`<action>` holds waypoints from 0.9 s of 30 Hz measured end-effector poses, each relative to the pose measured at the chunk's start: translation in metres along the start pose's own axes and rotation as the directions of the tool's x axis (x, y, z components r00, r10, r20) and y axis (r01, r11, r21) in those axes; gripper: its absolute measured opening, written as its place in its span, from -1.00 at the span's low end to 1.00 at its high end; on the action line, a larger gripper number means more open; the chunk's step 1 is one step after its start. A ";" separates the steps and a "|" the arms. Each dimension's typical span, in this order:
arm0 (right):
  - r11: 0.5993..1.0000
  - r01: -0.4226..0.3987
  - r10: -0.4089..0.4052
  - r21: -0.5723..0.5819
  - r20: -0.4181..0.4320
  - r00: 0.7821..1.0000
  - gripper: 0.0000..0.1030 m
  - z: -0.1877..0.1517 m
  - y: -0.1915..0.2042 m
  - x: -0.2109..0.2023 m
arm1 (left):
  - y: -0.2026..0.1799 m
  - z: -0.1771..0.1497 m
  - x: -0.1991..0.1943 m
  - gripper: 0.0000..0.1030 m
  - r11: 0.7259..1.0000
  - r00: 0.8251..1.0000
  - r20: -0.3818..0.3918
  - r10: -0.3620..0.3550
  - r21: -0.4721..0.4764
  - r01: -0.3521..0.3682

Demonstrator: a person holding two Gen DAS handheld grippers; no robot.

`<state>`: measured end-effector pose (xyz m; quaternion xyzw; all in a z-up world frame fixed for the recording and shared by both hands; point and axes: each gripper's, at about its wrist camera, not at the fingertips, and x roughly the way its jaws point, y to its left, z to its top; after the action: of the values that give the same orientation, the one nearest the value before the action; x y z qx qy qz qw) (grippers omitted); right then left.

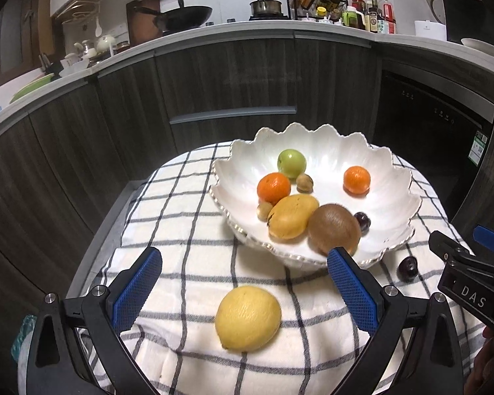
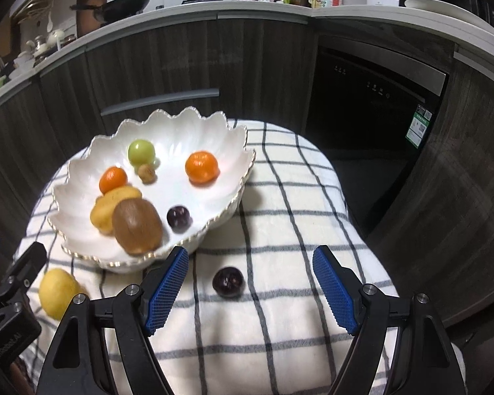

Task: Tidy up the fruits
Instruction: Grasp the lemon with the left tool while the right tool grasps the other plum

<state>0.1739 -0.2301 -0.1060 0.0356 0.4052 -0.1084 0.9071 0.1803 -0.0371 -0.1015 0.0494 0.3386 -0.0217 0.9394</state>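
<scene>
Left claw (image 1: 245, 275) is standing wide open, nothing between the pads. Lemon (image 1: 248, 318) is lying on the checked cloth (image 1: 187, 230) on the near side of the bowl (image 1: 247, 171), sitting in the gap between the two blue pads, touching neither, a bit nearer than the tips.

Right claw (image 2: 250, 265) is also standing open and empty. Dark plum (image 2: 228, 281) is lying on the cloth between its pads, roughly centred, just near of the bowl's right edge, clear of both pads.

Bowl is sitting on the far-left part of the cloth-covered bench. It is holding a kiwi (image 1: 334, 228) at its near rim, a mango (image 1: 292, 216) touching the kiwi's left, an orange (image 1: 273, 188) behind the mango, a green apple (image 1: 291, 163) further back, a second orange (image 1: 356, 180) alone on the right, a second dark plum (image 1: 362, 222) right of the kiwi, and two small brown nuts (image 1: 304, 183).

In the left wrist view, the right claw's black body is showing at the right edge, with the loose plum just left of it.
</scene>
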 end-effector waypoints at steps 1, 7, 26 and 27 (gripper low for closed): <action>1.000 -0.005 0.005 -0.008 -0.008 1.000 0.52 -0.003 0.002 0.002 | 0.001 -0.002 0.001 0.98 1.000 1.000 -0.001 0.001 -0.004 -0.001; 0.999 -0.003 0.002 -0.047 -0.019 1.000 0.49 -0.010 0.011 0.015 | 0.006 -0.017 0.015 0.98 1.000 0.999 -0.045 0.006 -0.028 -0.007; 0.998 -0.018 0.013 -0.060 -0.084 0.996 0.43 -0.021 0.016 0.047 | 0.003 -0.043 0.060 0.44 0.999 0.979 -0.198 -0.043 -0.031 0.038; 0.998 -0.019 0.014 -0.060 -0.086 0.996 0.43 -0.021 0.016 0.048 | 0.002 -0.045 0.062 0.42 0.999 0.977 -0.207 -0.048 -0.031 0.043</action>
<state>0.1934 -0.2189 -0.1564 0.0162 0.4465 -0.0869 0.8904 0.1998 -0.0307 -0.1749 0.0315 0.4363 -0.0334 0.8986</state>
